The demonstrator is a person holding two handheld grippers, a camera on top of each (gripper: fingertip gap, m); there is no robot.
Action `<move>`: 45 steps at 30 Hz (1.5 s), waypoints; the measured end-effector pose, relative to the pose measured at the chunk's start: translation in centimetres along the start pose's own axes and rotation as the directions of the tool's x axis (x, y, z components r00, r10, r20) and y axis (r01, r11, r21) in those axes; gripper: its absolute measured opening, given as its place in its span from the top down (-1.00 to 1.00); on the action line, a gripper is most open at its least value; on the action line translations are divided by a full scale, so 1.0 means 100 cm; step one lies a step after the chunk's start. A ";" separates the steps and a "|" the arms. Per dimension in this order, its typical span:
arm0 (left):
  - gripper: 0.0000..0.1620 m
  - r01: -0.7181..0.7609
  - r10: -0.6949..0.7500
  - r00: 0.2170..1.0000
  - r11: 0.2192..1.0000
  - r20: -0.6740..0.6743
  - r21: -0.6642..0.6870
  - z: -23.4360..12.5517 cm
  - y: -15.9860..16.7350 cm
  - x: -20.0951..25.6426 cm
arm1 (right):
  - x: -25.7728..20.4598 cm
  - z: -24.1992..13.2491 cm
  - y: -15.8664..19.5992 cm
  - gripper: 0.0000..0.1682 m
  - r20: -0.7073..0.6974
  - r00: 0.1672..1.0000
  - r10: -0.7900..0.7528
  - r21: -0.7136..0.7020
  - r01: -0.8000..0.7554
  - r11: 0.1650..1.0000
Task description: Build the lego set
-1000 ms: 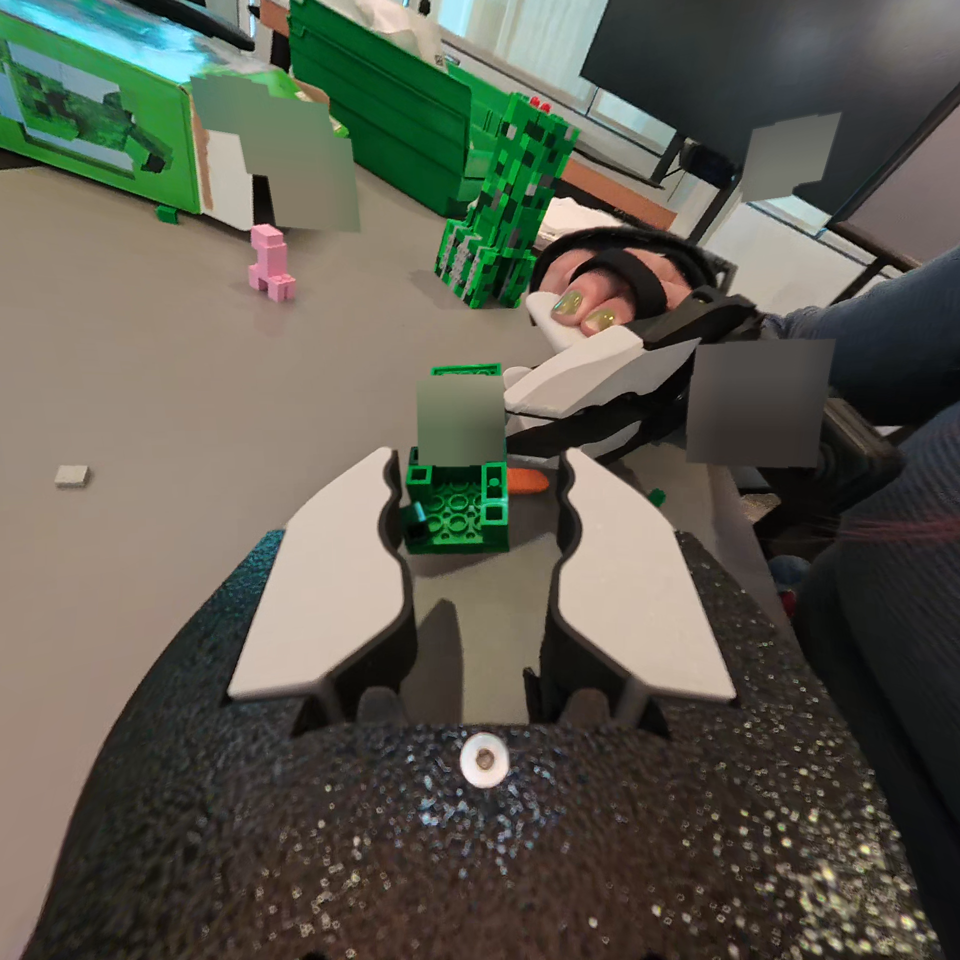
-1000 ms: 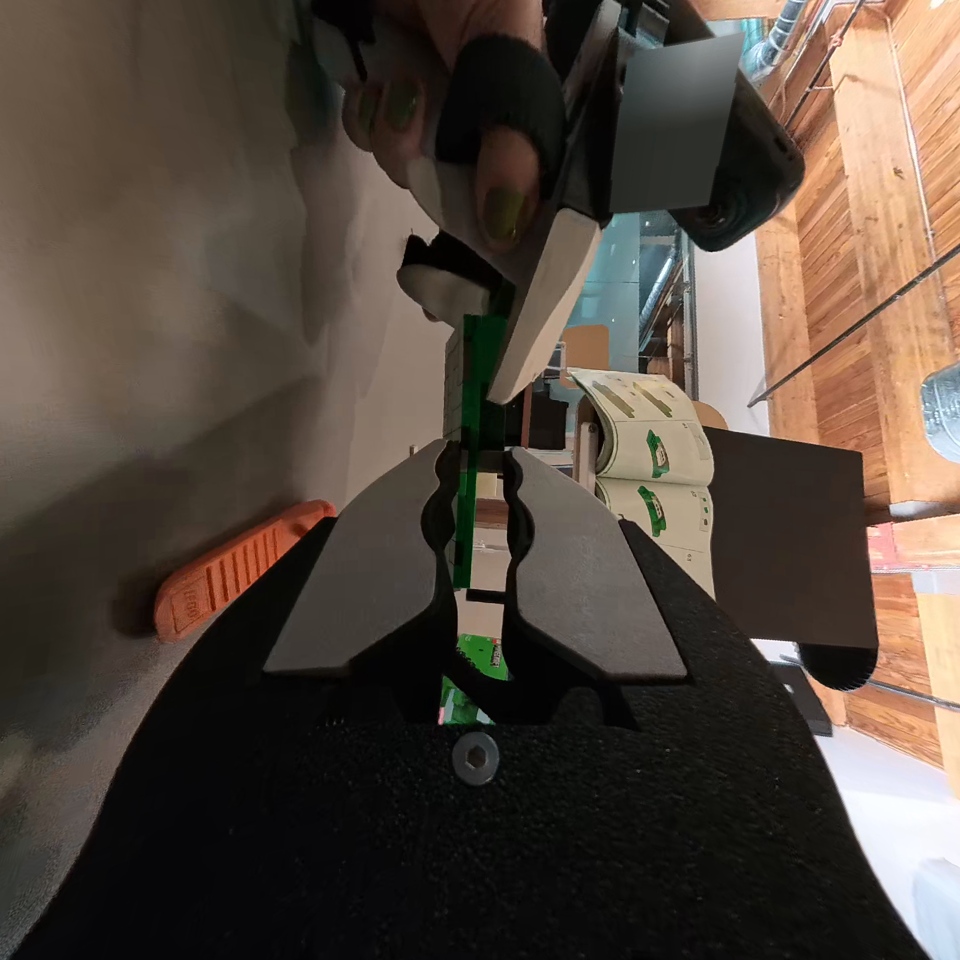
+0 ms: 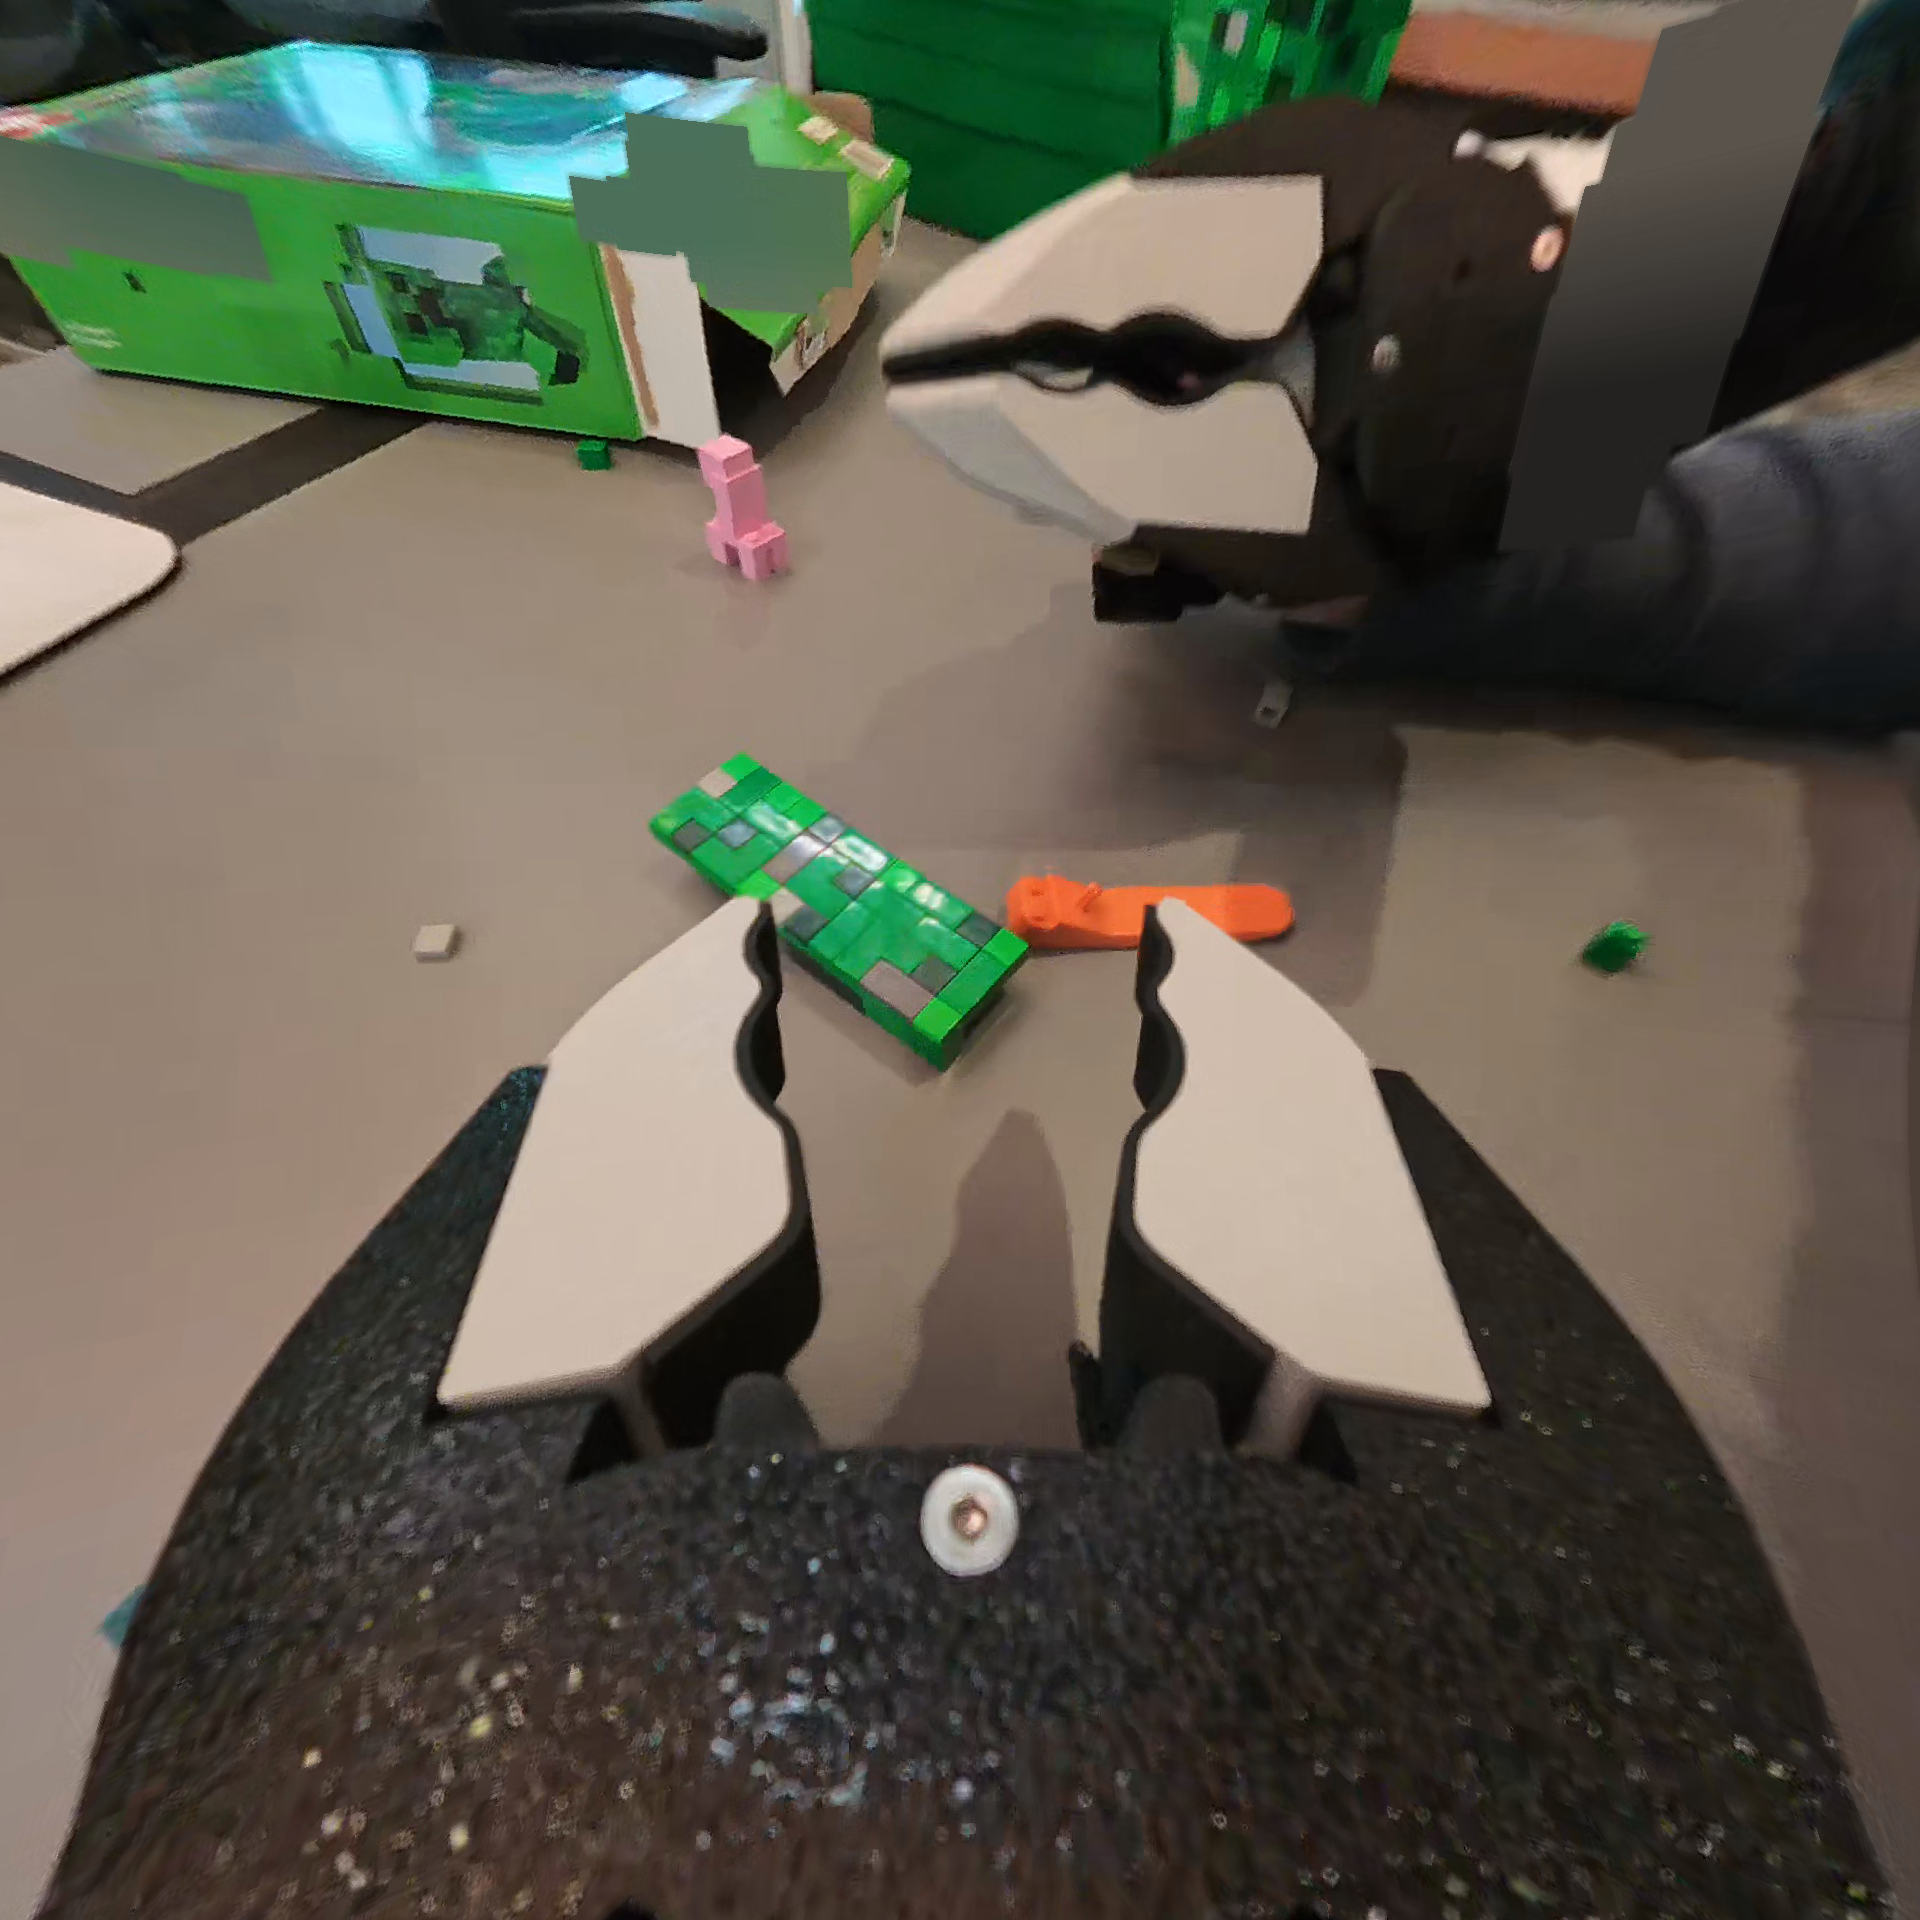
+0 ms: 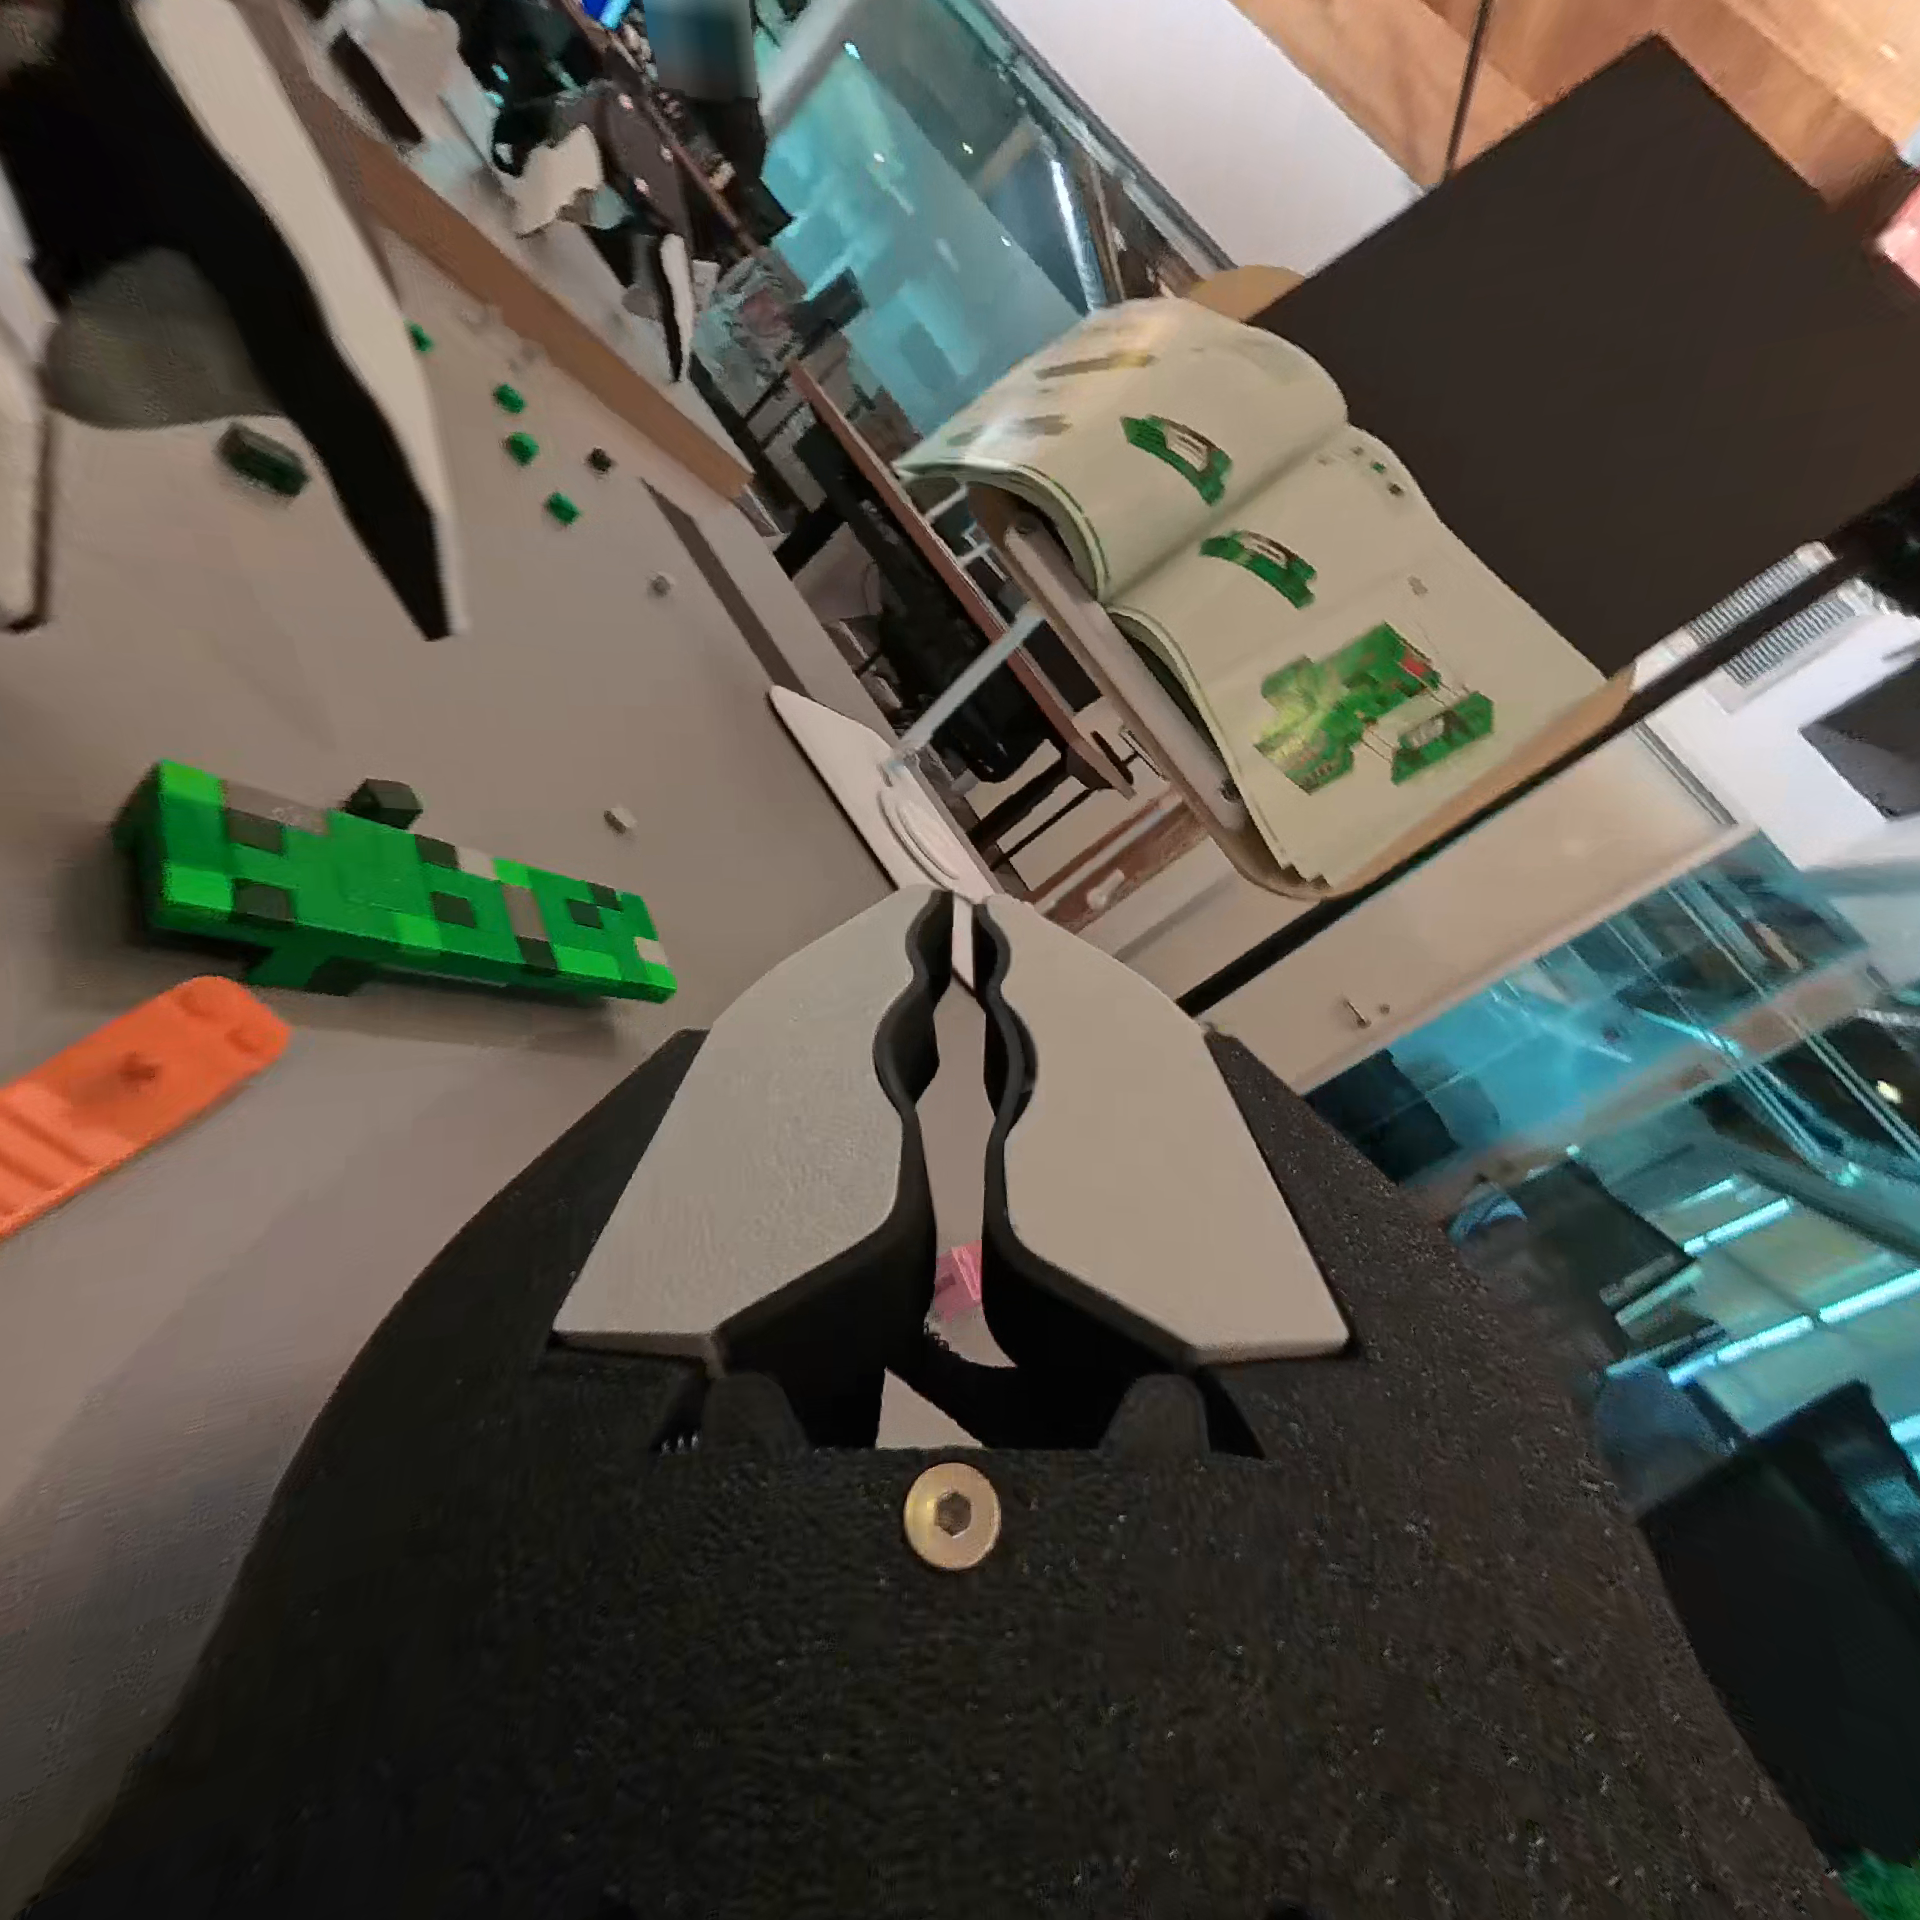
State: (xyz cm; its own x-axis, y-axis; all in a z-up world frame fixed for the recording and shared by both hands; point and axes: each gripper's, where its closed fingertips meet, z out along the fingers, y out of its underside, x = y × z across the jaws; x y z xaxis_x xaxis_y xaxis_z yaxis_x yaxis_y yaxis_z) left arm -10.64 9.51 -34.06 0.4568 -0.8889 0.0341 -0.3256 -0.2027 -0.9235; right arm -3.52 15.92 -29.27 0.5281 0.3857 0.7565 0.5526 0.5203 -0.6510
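Left wrist view shows the green pixel-tiled slab [image 3: 844, 902] now released, lying flat on the matte grey table [image 3: 312, 748] beside the ribbed orange separator [image 3: 1148, 914], just ahead of the spread left gripper [image 3: 954, 923], while the right gripper [image 4: 964, 906], now nearly closed and empty, has lifted away, suggesting that sub-assembly is finished.

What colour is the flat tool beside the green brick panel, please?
Orange; the left wrist view shows it best.

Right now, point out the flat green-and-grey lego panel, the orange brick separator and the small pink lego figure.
flat green-and-grey lego panel [image 3: 844, 902]: left wrist view, middle of its tiled top.
orange brick separator [image 3: 1210, 912]: left wrist view, its flat handle.
small pink lego figure [image 3: 736, 506]: left wrist view, its body.
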 end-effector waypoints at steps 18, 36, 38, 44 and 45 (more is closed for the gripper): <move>0.19 0.210 -0.072 0.937 0.897 0.341 -0.389 0.031 0.032 -0.005 | 0.027 -0.004 0.024 0.95 -0.061 0.949 0.310 -0.022 -0.312 0.950; 0.55 0.434 -0.409 0.898 0.885 0.163 -0.170 0.007 0.020 -0.020 | -0.045 -0.003 -0.001 0.55 0.341 0.922 -0.185 0.081 0.167 0.983; 0.55 0.488 -0.478 0.873 0.860 0.099 -0.149 0.002 0.021 -0.022 | -0.065 0.005 0.001 0.53 0.429 0.858 -0.282 0.084 0.273 0.958; 0.55 0.520 -0.522 0.853 0.846 0.018 -0.122 -0.003 0.021 -0.026 | -0.101 0.034 0.015 0.67 0.587 0.678 -0.442 0.099 0.482 0.871; 0.55 0.518 -0.521 0.853 0.847 0.003 -0.121 -0.003 0.020 -0.025 | -0.102 0.037 0.015 0.70 0.593 0.661 -0.459 0.107 0.500 0.859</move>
State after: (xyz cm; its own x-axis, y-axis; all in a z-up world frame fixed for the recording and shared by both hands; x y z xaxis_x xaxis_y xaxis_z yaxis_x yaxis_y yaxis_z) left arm -12.72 11.19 -35.91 0.5622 -0.6514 0.5094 -0.1390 -0.6817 -0.7183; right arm -10.45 15.59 -37.78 -0.2870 0.4683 0.8356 0.6698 0.7218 -0.1745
